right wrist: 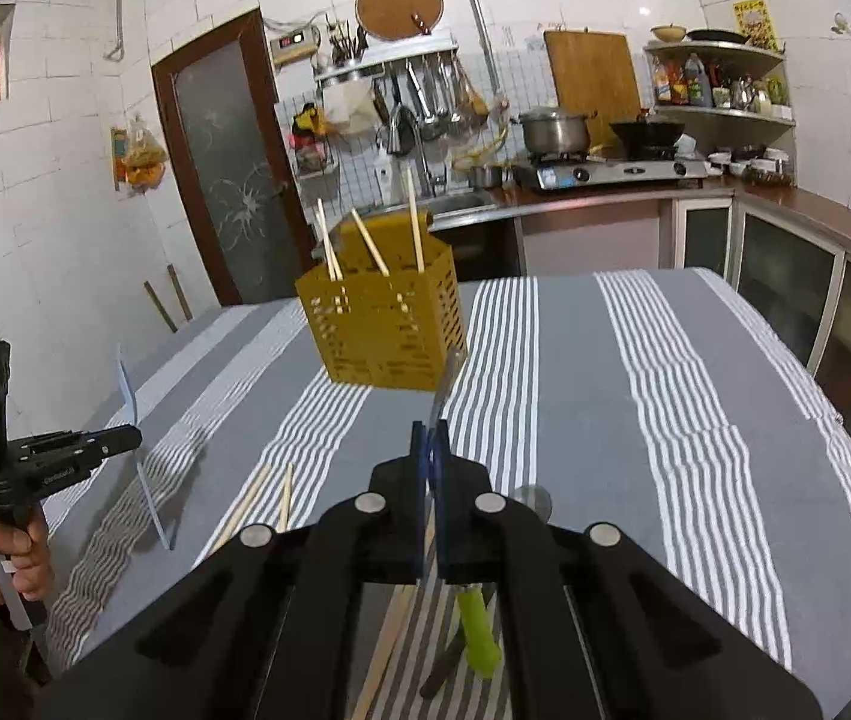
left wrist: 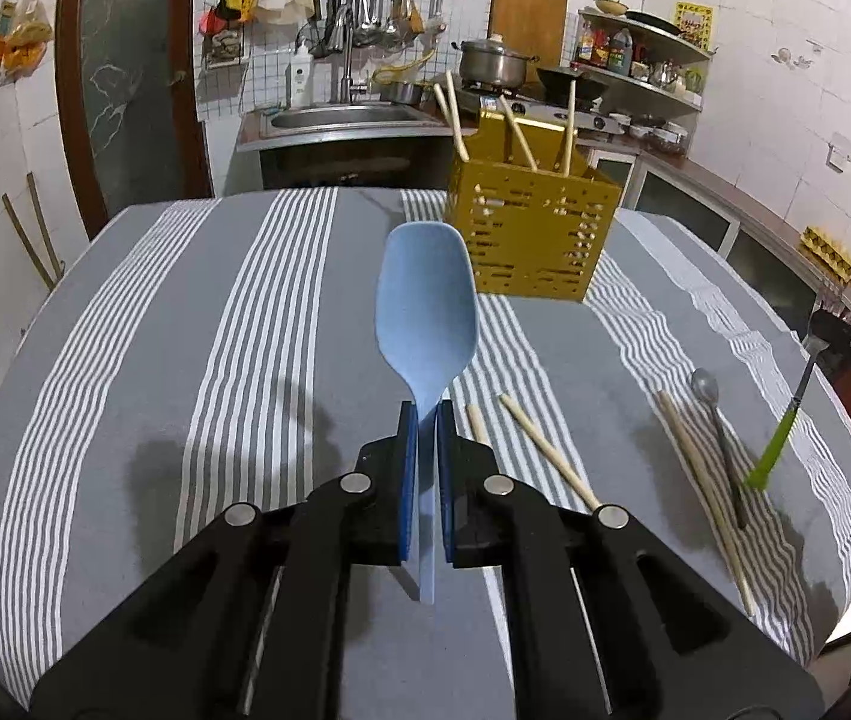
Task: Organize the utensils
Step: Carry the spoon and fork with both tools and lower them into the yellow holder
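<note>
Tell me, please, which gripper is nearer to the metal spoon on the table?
Right. The right gripper hangs close above the metal spoon; the left gripper is off to its left.

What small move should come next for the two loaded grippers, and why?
Probably carry the left gripper, shut on the pale blue plastic spoon, forward over the perforated yellow utensil holder. The spoon is clear of the striped tablecloth, and the holder stands just ahead. The right gripper holds a green-handled utensil.
</note>
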Motion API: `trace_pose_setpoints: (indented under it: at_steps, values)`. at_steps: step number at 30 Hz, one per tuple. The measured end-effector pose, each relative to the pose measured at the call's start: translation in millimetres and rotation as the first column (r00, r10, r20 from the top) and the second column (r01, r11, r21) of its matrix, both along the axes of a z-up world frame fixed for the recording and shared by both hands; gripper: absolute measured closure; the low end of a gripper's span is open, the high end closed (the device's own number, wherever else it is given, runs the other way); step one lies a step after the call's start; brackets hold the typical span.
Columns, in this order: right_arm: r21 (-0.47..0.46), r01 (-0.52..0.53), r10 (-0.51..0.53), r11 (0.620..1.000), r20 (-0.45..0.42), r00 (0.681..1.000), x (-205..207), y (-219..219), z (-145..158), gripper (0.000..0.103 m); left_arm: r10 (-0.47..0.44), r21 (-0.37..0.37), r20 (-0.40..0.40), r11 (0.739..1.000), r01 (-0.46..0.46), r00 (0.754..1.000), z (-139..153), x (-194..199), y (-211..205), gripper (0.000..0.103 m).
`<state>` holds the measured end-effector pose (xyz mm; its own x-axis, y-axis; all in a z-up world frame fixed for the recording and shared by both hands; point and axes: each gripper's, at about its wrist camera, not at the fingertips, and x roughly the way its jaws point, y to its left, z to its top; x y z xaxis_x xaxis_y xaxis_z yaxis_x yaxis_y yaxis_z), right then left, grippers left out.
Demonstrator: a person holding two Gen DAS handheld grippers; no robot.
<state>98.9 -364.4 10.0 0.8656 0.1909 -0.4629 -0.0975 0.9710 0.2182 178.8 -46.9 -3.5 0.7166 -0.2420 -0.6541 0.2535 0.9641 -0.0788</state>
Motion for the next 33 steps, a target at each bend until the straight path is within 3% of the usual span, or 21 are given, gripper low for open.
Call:
trace_pose_setpoints:
  at_steps: [18, 33]
  values:
    - [-0.042, -0.01, 0.017, 0.999, 0.156, 0.988, 2, 9, 69, 0.101, -0.03, -0.019, 0.144, 0.999, 0.033, 0.989, 69, 17, -20, 0.098]
    - [-0.048, -0.051, 0.062, 0.998, 0.266, 0.962, 65, 22, 131, 0.102, -0.058, -0.031, 0.258, 0.997, 0.068, 0.964, 142, 76, -49, 0.098]
